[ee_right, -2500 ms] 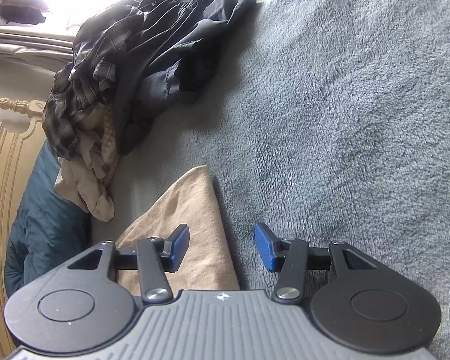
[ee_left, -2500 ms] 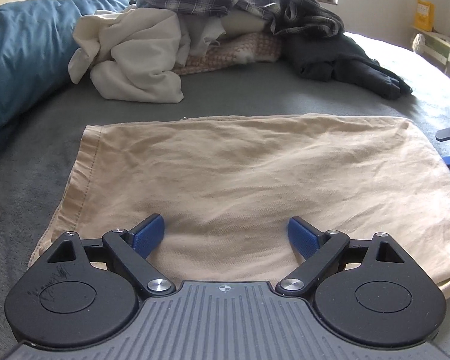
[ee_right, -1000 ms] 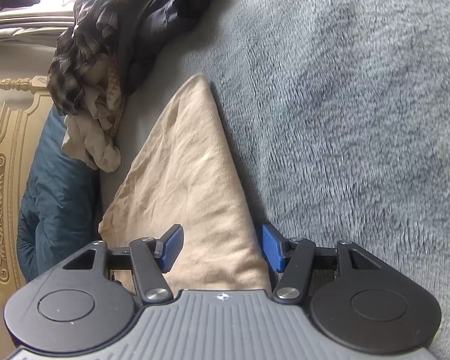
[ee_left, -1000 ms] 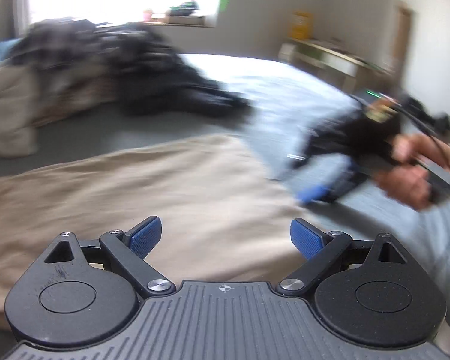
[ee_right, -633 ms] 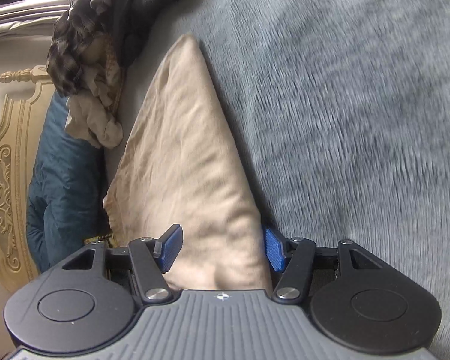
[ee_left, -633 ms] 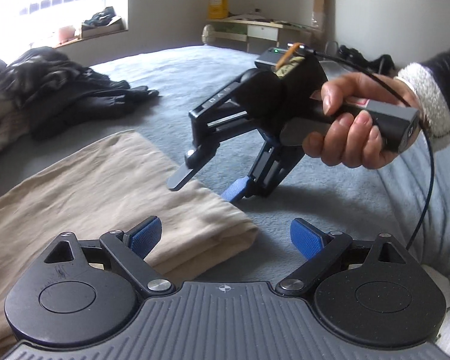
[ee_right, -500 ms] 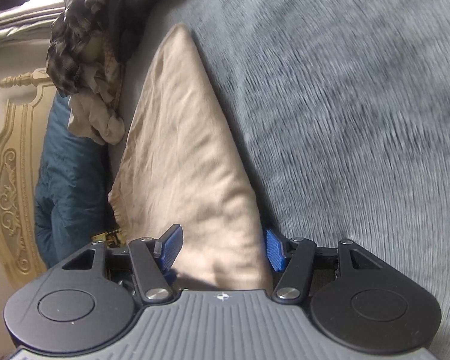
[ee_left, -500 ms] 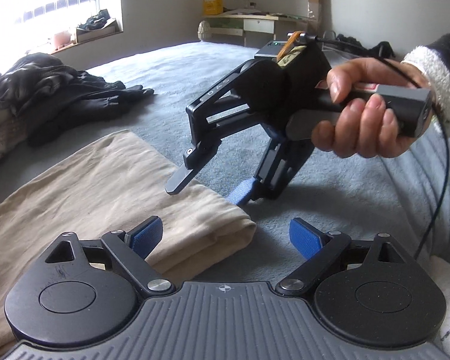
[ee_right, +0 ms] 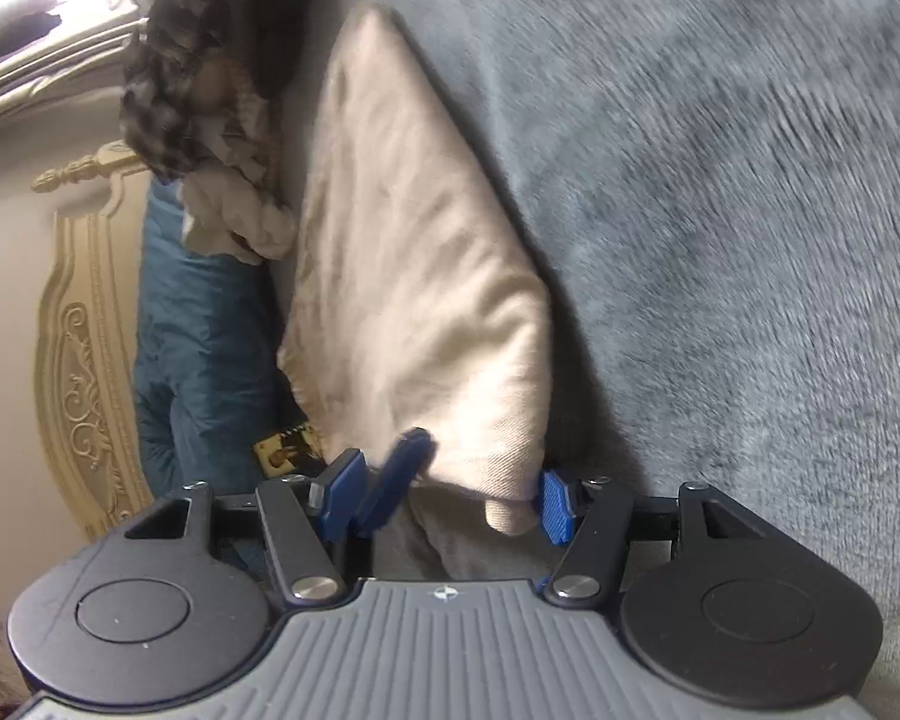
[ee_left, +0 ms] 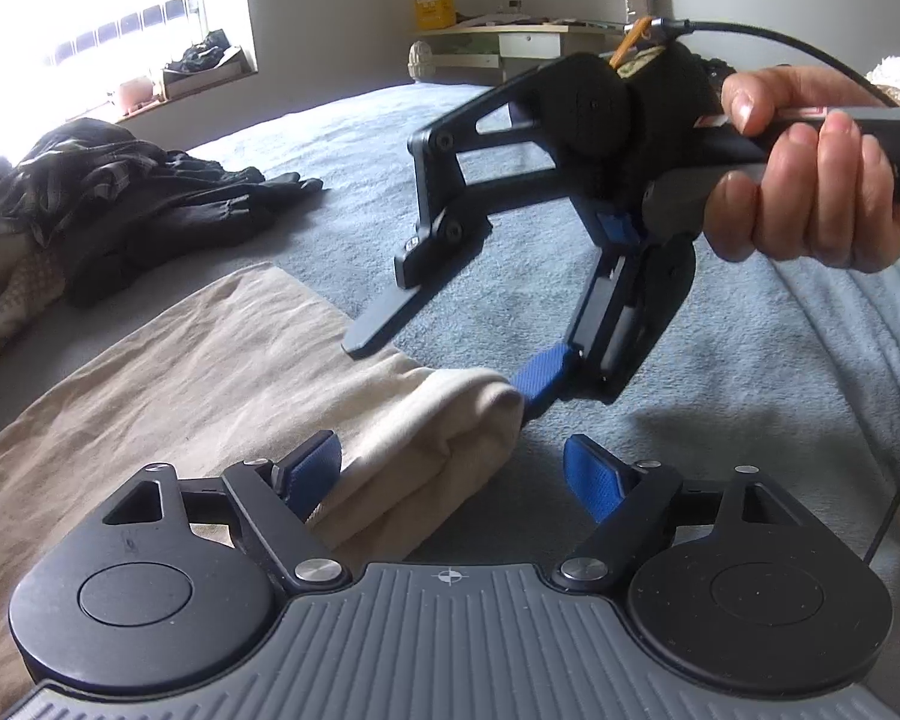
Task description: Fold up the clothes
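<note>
The tan cloth [ee_left: 210, 372] lies flat on the grey bed [ee_left: 720, 372], already doubled over, with its near right corner now bunched up into a thick roll. A couple of seconds ago the left gripper [ee_left: 450, 468] hung over the middle of the spread cloth; it has since swung round to that corner, and the right gripper [ee_left: 450, 354] has slid in along the same edge to meet it. Both now sit at the one corner, close together.

The left gripper is open, its blue pads [ee_left: 309, 468] set wide: one presses against the side of the roll, the other stands over bare blanket. The right gripper, held in the person's hand [ee_left: 810, 180], is open too, its dark upper finger hovering just above the cloth and its lower blue pad down at the roll's tip. From its own camera the corner [ee_right: 498, 480] lies between its pads, touching the right one, with the left gripper's finger poking in beside the left pad. Nothing is pinched yet.

So I judge the pair are lining up to take this corner for the next fold, probably carrying it across toward the far end near the blue pillow [ee_right: 198, 324]. The heap of unfolded clothes [ee_left: 120, 192] waits at the head of the bed.
</note>
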Motion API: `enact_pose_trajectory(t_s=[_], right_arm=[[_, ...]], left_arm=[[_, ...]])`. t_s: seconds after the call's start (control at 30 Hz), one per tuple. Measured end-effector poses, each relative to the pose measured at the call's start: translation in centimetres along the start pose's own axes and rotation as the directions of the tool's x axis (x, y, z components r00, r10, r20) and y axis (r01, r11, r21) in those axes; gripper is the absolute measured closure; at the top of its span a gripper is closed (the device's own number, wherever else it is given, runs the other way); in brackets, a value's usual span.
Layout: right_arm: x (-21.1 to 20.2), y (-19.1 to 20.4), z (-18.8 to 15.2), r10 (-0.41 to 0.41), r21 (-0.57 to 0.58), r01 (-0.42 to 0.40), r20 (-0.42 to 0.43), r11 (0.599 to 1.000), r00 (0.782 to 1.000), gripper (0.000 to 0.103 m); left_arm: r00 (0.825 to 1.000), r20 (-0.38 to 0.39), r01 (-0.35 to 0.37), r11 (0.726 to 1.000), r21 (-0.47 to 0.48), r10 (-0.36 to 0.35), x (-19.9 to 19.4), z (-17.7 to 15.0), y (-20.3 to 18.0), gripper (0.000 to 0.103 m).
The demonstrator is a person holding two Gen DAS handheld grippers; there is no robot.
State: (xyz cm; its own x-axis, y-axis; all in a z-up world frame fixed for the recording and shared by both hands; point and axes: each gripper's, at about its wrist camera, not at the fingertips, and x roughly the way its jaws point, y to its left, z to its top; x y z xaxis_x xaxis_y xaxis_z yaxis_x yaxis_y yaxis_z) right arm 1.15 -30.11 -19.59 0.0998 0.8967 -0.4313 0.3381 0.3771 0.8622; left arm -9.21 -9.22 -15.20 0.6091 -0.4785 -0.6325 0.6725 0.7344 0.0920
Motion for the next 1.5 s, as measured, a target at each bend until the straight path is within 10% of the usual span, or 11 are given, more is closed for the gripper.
enact_pose_trajectory(t_s=[0.3, 0.67, 1.07, 1.23, 1.5], right_arm=[[-0.3, 0.8, 0.1, 0.023, -0.016, -0.023, -0.005, 1.0, 1.0, 0.04], [-3.7, 3.0, 2.7, 0.082, -0.127, -0.08, 0.008, 0.989, 0.997, 0.038], [2.8, 4.7, 8.6, -0.146, -0.215, 0.181, 0.167, 0.96, 0.975, 0.043], [3.7, 6.1, 7.9, -0.197, -0.313, 0.266, 0.234, 0.912, 0.952, 0.087], [1.3, 6.5, 6.3, -0.162, -0.355, 0.273, 0.312, 0.894, 0.936, 0.095]], left_arm=[[0.999, -0.001, -0.036, 0.998, 0.059, 0.036, 0.9, -0.3, -0.5, 0.026], [0.998, -0.015, -0.057, 0.992, -0.112, 0.056, 2.1, -0.2, 2.5, 0.074], [0.998, 0.039, -0.032, 0.982, -0.188, 0.04, 0.6, -0.2, 2.7, 0.084], [0.997, 0.067, -0.02, 0.974, -0.224, 0.035, -0.1, -0.1, 2.9, 0.085], [0.995, 0.1, -0.004, 0.97, -0.245, 0.03, -0.6, 0.4, 2.6, 0.086]])
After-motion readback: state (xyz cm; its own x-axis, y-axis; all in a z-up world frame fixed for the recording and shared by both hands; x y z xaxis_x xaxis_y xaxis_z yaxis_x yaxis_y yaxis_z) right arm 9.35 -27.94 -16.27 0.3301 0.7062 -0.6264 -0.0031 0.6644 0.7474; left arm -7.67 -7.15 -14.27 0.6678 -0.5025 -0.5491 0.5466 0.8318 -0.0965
